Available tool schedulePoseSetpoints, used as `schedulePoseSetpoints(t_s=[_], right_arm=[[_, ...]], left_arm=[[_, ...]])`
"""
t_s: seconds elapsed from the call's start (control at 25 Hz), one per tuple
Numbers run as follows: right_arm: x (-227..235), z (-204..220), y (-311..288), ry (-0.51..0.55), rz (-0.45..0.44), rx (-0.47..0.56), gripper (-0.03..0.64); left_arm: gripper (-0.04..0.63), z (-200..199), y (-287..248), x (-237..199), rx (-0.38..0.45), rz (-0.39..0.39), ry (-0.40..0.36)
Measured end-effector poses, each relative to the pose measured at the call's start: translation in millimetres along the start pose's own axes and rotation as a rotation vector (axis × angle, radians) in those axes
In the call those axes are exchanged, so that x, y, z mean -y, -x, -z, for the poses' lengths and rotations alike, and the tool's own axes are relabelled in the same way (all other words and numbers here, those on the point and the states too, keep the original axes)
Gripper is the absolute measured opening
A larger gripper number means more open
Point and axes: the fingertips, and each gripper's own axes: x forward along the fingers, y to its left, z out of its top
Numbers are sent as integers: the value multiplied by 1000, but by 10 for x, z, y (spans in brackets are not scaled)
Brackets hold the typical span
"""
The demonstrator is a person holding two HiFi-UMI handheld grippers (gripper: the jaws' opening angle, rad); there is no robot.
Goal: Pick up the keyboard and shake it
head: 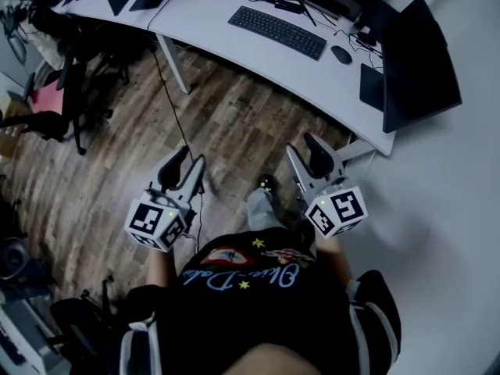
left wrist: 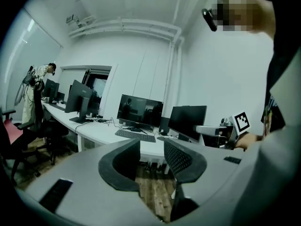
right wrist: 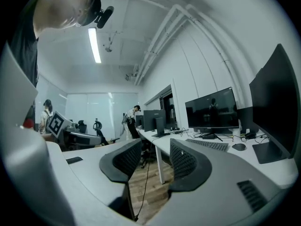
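Note:
The black keyboard [head: 277, 31] lies flat on the long white desk [head: 195, 14], far ahead of both grippers. It also shows in the left gripper view as the keyboard [left wrist: 135, 135] and in the right gripper view as the keyboard [right wrist: 208, 145]. My left gripper [head: 192, 159] [left wrist: 151, 147] hangs over the wooden floor, open, with nothing between its jaws. My right gripper [head: 301, 147] [right wrist: 156, 147] is held level with it, near the desk's edge, also open and empty. Neither gripper touches the keyboard.
A black mouse [head: 341, 54] sits right of the keyboard. A dark monitor [head: 418, 61] stands at the desk's right end, and more monitors [left wrist: 139, 111] line the back. A cable [head: 168, 108] trails down over the floor. Office chairs [head: 62, 92] stand at the left. A person [left wrist: 35, 93] stands far off.

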Motion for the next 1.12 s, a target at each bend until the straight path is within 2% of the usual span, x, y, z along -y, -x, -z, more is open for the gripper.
schedulePoseSetpoints(t_s=[0.2,0.36,0.68,0.96,1.12], right_arm=[[427,-26,-196,-38,1,-5,155],[770,-105,-310,-55,7,14,155],[1510,-184,-485,-82,31,35,155],[2014,-237,-656,-91,29,46,155],[2214,-223,-751,-99,32,35,155]], left_arm=[[135,-106,-497,-5,-21,1,-41],[135,-269,-907,8,-9,18,-38],[135,-403,-1707,87,-26,46,-78],[135,-489,-2222,64,-44,23,-123],[135,-467,-2390,21,-67,0,-123]])
